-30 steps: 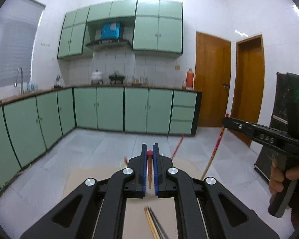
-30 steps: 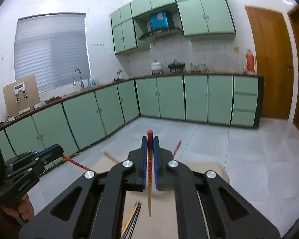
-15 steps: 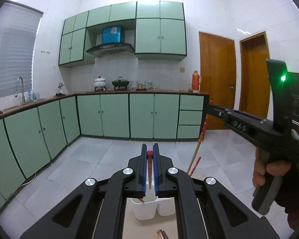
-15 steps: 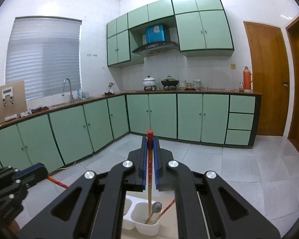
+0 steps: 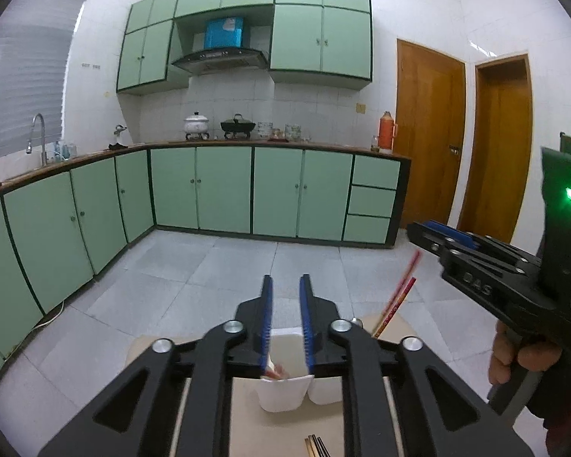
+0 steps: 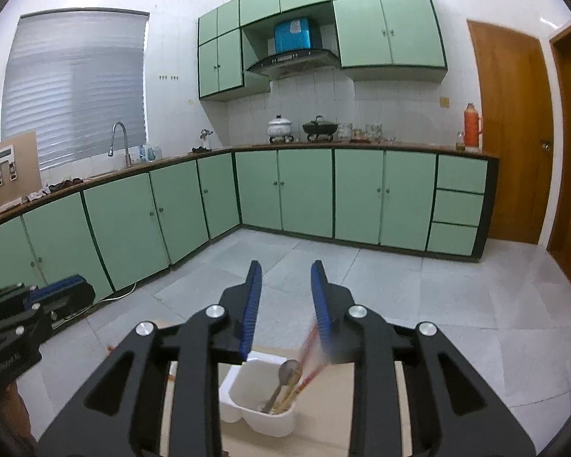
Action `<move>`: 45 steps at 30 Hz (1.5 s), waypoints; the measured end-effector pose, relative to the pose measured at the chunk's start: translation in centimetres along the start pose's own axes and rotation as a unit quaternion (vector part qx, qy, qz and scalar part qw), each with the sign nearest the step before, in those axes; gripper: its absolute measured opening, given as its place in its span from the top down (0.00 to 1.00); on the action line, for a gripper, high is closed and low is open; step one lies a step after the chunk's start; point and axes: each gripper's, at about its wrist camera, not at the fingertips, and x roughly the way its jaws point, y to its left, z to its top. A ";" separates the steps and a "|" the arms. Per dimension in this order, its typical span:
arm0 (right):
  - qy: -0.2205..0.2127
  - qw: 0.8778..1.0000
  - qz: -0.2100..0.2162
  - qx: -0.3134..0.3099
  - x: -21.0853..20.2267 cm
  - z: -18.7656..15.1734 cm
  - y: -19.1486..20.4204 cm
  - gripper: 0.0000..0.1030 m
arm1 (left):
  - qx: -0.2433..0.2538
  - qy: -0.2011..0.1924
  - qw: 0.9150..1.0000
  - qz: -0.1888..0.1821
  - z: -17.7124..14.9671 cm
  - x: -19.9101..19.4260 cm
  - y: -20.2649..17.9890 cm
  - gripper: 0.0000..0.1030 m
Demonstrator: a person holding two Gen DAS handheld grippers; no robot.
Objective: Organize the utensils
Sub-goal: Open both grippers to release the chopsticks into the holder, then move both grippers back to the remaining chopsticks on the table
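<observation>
while both jaws gape, left hand-held gripper (image 5: 285,306) & right hand-held gripper (image 6: 285,301) above white holder (image 6: 260,400), chopsticks (image 6: 308,365) inside

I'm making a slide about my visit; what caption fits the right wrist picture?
Open right tool above a white utensil holder containing a spoon and red-tipped chopsticks.

Green cabinets (image 6: 304,194), orange thermos (image 6: 472,125) (beside wooden door (image 6: 514,133)), window blind (image 6: 76,83).
</observation>
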 end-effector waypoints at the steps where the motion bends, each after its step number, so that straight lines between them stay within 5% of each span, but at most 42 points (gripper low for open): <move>1: -0.005 1.000 -0.002 0.000 -0.7 0.0 -0.1 0.71 | 0.000 -0.007 1.000 0.002 0.0 -0.7 0.0 0.79; 5: -0.021 1.000 -0.005 0.006 -3.9 -0.6 -0.5 0.60 | 0.003 -0.032 0.999 0.011 0.0 -3.1 0.0 0.74; 7: -0.029 0.999 -0.016 0.006 -5.8 -1.2 -0.5 0.42 | 0.010 -0.045 0.999 0.016 -0.2 -4.6 -0.2 0.61; 10: -0.042 0.998 -0.035 0.000 -8.7 -2.9 -0.2 0.15 | 0.020 -0.057 0.998 0.022 -1.4 -6.9 -0.7 0.53; 11: -0.046 0.998 -0.040 -0.004 -9.4 -3.5 0.0 0.13 | 0.019 -0.056 0.998 0.021 -1.6 -7.1 -0.8 0.52; 21: 0.005 0.998 -0.039 0.042 -14.5 -12.8 0.9 0.12 | 0.002 -0.006 1.000 0.031 -10.0 -9.7 -1.3 0.46; 28: 0.063 0.995 -0.055 0.053 -15.0 -19.8 2.4 0.12 | -0.002 0.061 0.997 0.038 -17.2 -9.4 -1.3 0.46; 35: 0.095 0.992 -0.052 0.058 -15.5 -24.5 4.8 0.12 | -0.021 0.087 0.995 0.046 -21.6 -9.5 -0.7 0.46; 45: 0.142 0.989 -0.026 0.035 -15.6 -29.7 9.1 0.40 | -0.013 0.101 0.993 0.055 -23.7 -10.4 0.2 0.46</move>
